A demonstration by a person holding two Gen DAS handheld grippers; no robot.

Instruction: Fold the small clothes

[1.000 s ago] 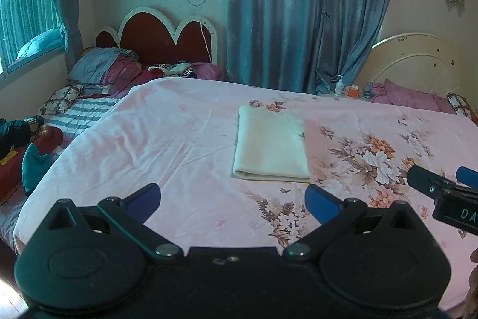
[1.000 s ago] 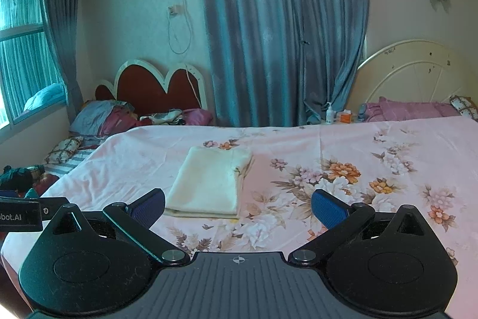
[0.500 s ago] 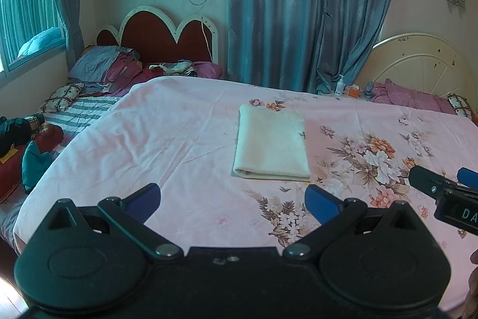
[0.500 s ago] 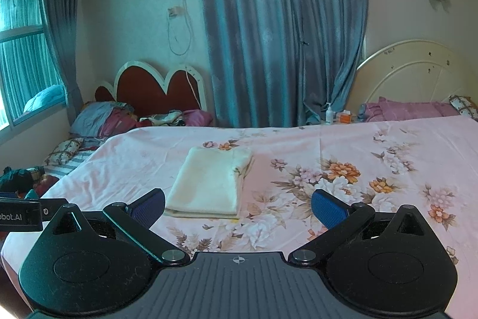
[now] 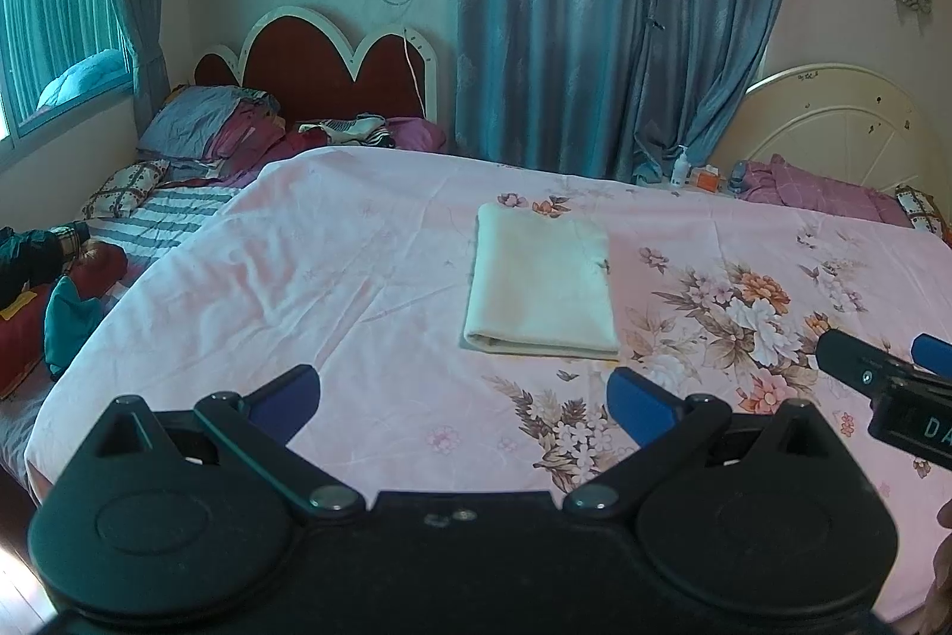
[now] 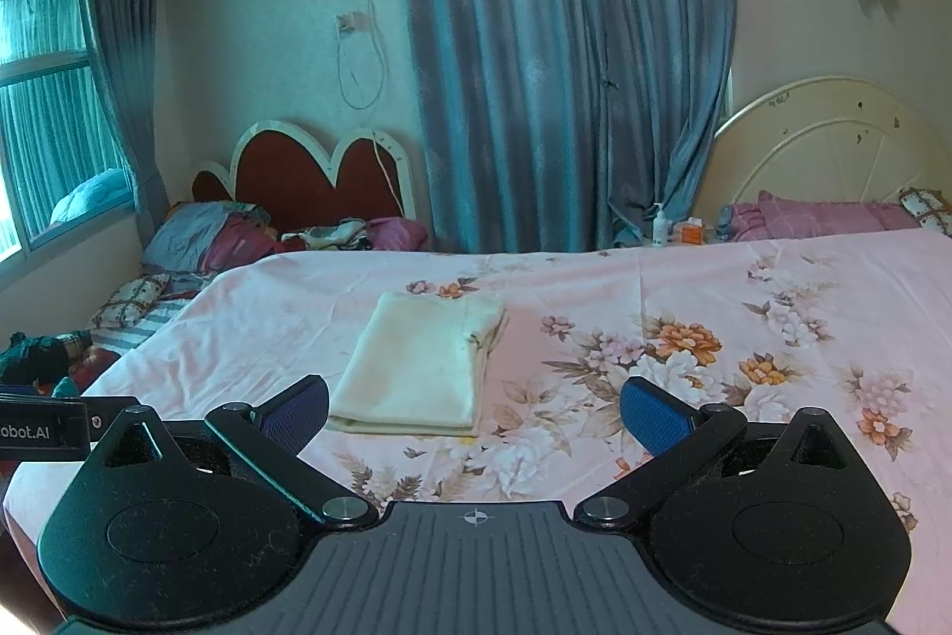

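The folded cloth (image 5: 540,281) lies on the bed (image 5: 333,278) ahead of me, long axis running away. My left gripper (image 5: 461,400) and right gripper (image 6: 475,412) are both spread wide, holding nothing (right looks a bit nearer, I reckon).

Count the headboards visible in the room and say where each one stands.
2. The red scalloped headboard stands against the far wall, left of the blue curtain. The cream round headboard stands right of it, behind the pink pillows. Others may be out of view.

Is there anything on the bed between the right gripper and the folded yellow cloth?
No. In the right wrist view, only bare pink floral bedsheet lies between the open right gripper and the folded cream-yellow cloth.
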